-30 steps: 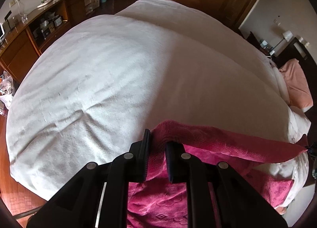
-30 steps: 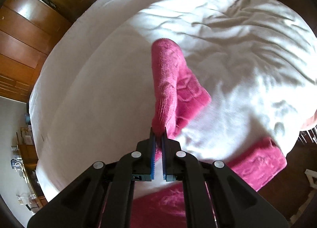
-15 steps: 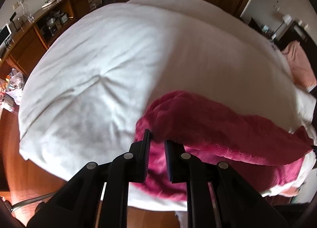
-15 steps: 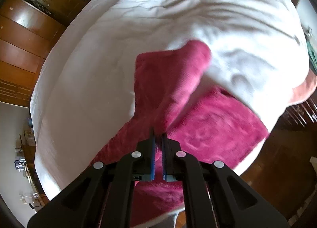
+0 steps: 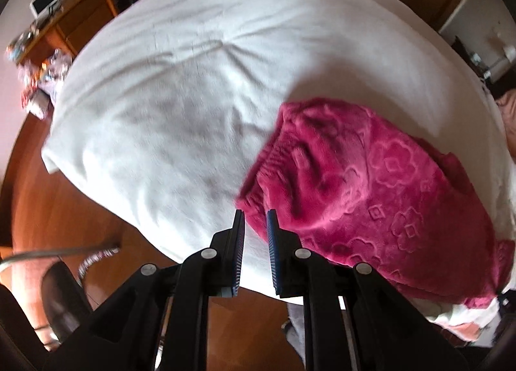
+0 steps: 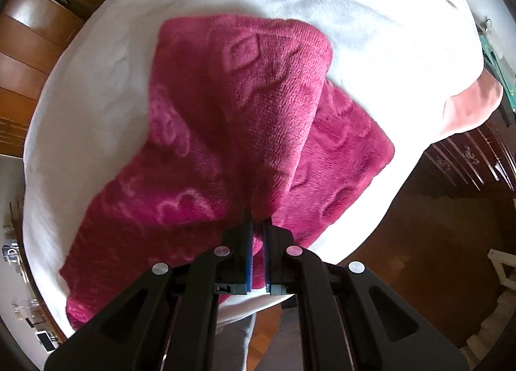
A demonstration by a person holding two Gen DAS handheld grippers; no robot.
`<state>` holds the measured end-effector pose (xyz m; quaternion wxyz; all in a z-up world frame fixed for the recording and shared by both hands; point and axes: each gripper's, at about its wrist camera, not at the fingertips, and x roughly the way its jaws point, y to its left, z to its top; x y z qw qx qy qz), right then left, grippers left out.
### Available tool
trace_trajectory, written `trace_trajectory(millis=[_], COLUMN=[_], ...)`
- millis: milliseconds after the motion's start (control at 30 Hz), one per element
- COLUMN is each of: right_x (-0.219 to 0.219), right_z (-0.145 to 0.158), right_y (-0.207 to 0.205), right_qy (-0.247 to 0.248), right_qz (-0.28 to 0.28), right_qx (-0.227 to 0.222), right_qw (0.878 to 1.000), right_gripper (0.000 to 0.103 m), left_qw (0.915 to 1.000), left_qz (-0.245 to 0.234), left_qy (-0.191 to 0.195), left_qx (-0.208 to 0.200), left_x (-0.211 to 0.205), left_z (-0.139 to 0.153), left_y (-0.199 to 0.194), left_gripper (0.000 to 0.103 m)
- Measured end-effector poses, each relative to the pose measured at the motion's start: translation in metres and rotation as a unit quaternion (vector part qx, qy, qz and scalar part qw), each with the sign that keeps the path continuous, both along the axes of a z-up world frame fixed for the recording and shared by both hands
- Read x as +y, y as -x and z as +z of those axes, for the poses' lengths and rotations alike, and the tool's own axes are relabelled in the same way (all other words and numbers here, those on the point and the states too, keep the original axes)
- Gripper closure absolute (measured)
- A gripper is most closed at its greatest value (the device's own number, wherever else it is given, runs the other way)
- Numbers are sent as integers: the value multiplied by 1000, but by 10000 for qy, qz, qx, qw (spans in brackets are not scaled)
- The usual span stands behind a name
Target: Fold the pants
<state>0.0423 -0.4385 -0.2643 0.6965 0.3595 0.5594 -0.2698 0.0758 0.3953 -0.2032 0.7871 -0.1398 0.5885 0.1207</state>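
Observation:
Magenta fleece pants with an embossed flower pattern lie doubled over near the close edge of a white bed. My left gripper points steeply down and is shut on the gathered waistband edge at the pants' left end. In the right wrist view the pants drape up from the bed in a folded flap. My right gripper is shut on that flap, with cloth pinched between its blue pads. The layer under the flap is partly hidden.
A wooden desk with a small monitor stands beyond the bed's far left corner. Wooden floor and a dark chair lie below the bed edge. A pink pillow and dark drawers are on the right. A person's grey-clad legs stand by the bed.
Both grippers have come back toward the near bed edge and sunk lower, carrying the pants' end with them. The cloth now lies doubled on itself, and more floor shows below the bed.

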Motion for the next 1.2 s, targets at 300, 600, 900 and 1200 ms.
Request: trace_trajectory(millis=[300, 600, 900, 1200], right_x=[2, 23, 33, 47], right_z=[-23, -31, -40, -22], right_y=[-2, -11, -15, -3], right_qy=[115, 173, 206, 246], right_qz=[144, 152, 165, 372], right_qx=[88, 198, 328, 171], right_qw=[9998, 9995, 9991, 9989], right_gripper=[98, 98, 98, 98], left_qw=[9943, 9764, 9618, 9753], left_qz=[561, 1501, 1970, 1710], left_qy=[905, 1527, 1867, 1341], left_qx=[-43, 300, 347, 392], left_x=[-13, -4, -1, 13], left_z=[-36, -85, -109, -67], left_y=[-5, -22, -28, 2], left_gripper=[48, 42, 74, 97])
